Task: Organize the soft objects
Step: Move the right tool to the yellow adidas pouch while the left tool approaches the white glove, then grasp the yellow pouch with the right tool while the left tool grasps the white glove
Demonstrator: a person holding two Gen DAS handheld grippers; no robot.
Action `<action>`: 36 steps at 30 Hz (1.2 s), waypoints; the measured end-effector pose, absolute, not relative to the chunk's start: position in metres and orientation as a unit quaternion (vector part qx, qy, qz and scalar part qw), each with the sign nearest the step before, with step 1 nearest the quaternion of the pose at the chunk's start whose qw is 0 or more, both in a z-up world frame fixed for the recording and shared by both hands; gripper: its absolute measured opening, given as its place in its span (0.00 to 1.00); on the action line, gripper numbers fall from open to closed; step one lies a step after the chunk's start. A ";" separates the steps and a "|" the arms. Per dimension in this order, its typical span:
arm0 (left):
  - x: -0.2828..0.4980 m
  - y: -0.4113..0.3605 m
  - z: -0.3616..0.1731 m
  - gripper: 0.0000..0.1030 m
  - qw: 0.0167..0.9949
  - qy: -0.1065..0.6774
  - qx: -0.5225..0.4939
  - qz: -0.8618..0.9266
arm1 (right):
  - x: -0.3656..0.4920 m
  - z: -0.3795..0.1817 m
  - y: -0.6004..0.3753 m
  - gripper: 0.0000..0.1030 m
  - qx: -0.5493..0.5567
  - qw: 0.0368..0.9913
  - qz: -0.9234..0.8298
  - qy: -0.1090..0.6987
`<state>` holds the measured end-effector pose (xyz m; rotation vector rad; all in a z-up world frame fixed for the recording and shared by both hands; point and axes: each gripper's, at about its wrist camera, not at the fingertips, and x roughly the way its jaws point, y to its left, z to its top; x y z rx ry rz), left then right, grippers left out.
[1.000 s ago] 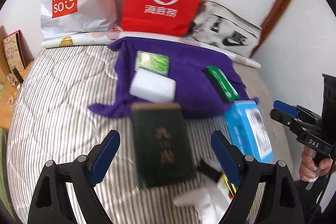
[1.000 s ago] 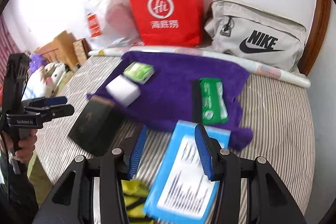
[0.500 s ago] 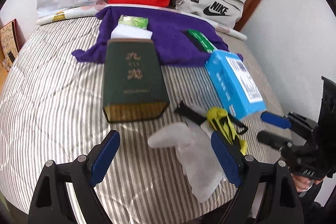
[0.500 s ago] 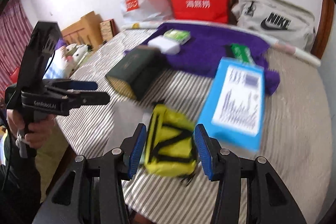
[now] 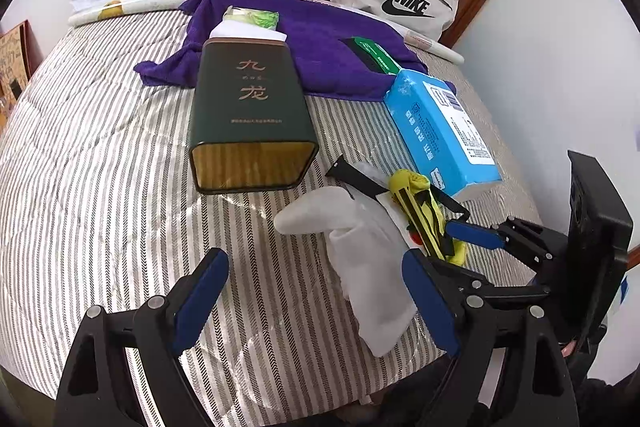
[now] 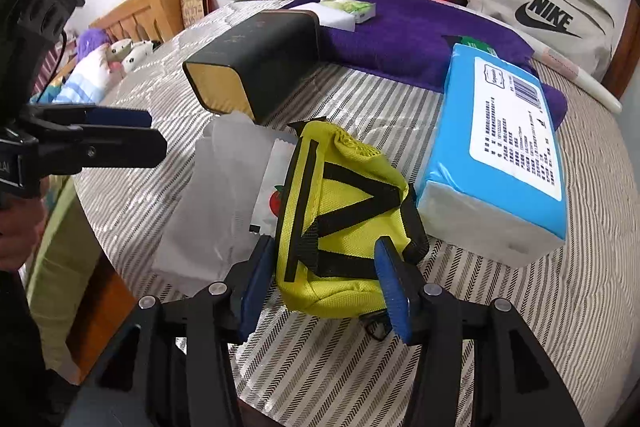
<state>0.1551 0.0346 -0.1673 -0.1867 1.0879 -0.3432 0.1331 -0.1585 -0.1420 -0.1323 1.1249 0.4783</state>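
Right tongs (image 6: 326, 291) descended; yellow pouch (image 6: 344, 211) between jaws.

Cloth, film and metal on the bed

We see a yellow woven-mesh fabric pouch (image 6: 344, 223), a glossy blue plastic-wrapped tissue pack (image 6: 500, 151), a matt dark green tin (image 5: 250, 107).

Both hand-held grippers (image 5: 316, 303) (image 6: 326, 287) angled down, jaws apart.

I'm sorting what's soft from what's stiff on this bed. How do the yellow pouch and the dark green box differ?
The yellow pouch is bright mesh fabric with black straps, slumped and rounded; the dark green box is straight-edged, with gold characters and a gold end. The pouch is the smaller and sits between the right gripper's open fingers; the box lies clear of both grippers. Both rest on the striped bedcover.
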 end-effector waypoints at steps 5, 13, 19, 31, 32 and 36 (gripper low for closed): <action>0.151 0.040 -0.166 0.85 0.838 0.511 -0.096 -0.164 | 0.128 -0.127 -0.175 0.17 -0.004 0.817 0.244 0.523; 0.144 0.046 -0.167 0.85 0.837 0.510 -0.112 -0.164 | 0.112 -0.110 -0.204 0.16 0.036 0.822 0.218 0.525; 0.142 0.047 -0.169 0.85 0.835 0.512 -0.118 -0.165 | 0.102 -0.108 -0.227 0.17 0.065 0.829 0.173 0.529; 0.141 0.030 -0.174 0.85 0.828 0.520 -0.109 -0.180 | 0.118 -0.117 -0.212 0.32 0.032 0.841 0.152 0.519; 0.141 0.028 -0.175 0.85 0.827 0.521 -0.106 -0.184 | 0.119 -0.118 -0.210 0.35 0.032 0.841 0.153 0.519; 0.142 0.017 -0.180 0.85 0.824 0.523 -0.095 -0.193 | 0.124 -0.125 -0.204 0.35 0.043 0.834 0.165 0.525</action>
